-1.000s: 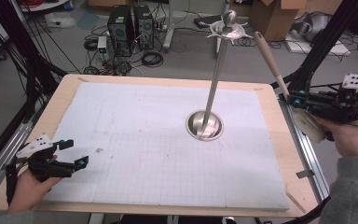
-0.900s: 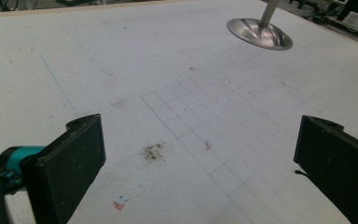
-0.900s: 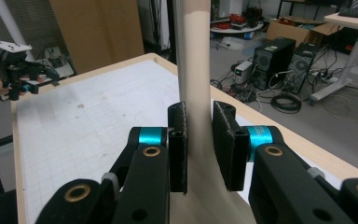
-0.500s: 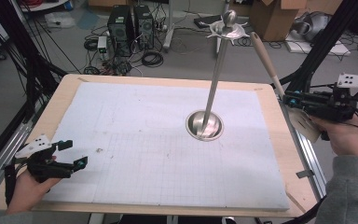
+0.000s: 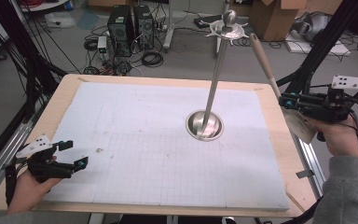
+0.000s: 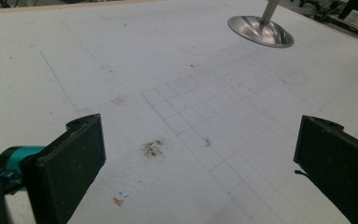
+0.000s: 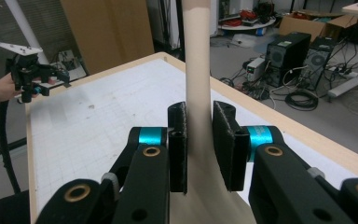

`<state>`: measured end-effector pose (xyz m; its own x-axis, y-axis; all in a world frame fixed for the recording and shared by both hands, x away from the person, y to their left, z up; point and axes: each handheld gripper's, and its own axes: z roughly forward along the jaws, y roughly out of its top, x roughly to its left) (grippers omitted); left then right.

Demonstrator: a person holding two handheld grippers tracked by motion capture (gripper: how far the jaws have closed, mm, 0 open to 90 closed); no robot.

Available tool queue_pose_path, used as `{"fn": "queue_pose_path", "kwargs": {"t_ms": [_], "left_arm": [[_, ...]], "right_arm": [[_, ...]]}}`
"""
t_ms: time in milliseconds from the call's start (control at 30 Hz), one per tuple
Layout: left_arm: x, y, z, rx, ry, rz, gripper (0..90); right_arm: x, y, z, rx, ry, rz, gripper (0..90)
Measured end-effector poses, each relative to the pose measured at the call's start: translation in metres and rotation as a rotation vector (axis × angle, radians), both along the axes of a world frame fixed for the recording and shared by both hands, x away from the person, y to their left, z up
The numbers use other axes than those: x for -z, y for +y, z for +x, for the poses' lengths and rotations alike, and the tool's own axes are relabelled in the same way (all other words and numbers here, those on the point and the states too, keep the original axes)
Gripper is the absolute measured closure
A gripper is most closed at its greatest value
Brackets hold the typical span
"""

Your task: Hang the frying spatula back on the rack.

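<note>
Broad wooden tabletop (image 5: pixel 70 86) under a white gridded mat (image 5: pixel 144 140), laid flat as a working surface; near its middle a tall metal stand (image 5: pixel 214 79), upright on a round dished base (image 5: pixel 205 126) and topped with short radiating prongs (image 5: pixel 227 31), presumably there to hang utensils from.

Off the right edge of the tabletop, a pale wooden spatula (image 5: pixel 265 70), held with the handle slanting up toward the stand's top and the flat blade low by the hand; probably carried that way so that the handle end can be brought up to a prong.

Right gripper (image 5: pixel 286 100) clamped on the spatula; in the right gripper view the two black fingers (image 7: pixel 177 144) pressed against either side of the neck, just above where the handle (image 7: pixel 196 56) widens into the blade, with the handle rising straight out between them; a firm, centred hold by the look of it.

Left gripper (image 5: pixel 72 154) resting low at the near left corner of the mat, well apart from the spatula and the stand; fingers (image 6: pixel 70 163) spread wide with nothing between them, seemingly kept out of the way as a spare.
</note>
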<state>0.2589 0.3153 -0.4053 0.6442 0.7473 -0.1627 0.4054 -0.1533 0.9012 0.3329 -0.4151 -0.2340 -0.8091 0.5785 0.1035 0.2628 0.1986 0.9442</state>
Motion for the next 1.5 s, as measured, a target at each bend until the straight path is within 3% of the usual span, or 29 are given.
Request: {"fn": "queue_pose_path", "kwargs": {"t_ms": [633, 1500], "left_arm": [[0.0, 0.0, 0.0, 0.001, 0.004, 0.002, 2.4], [0.0, 0.001, 0.0, 0.0, 0.001, -0.004, 2.4]], "right_arm": [[0.009, 0.009, 0.008, -0.022, 0.03, 0.002, 76.2], [0.016, 0.03, 0.021, -0.013, 0.059, -0.053, 76.3]]}}
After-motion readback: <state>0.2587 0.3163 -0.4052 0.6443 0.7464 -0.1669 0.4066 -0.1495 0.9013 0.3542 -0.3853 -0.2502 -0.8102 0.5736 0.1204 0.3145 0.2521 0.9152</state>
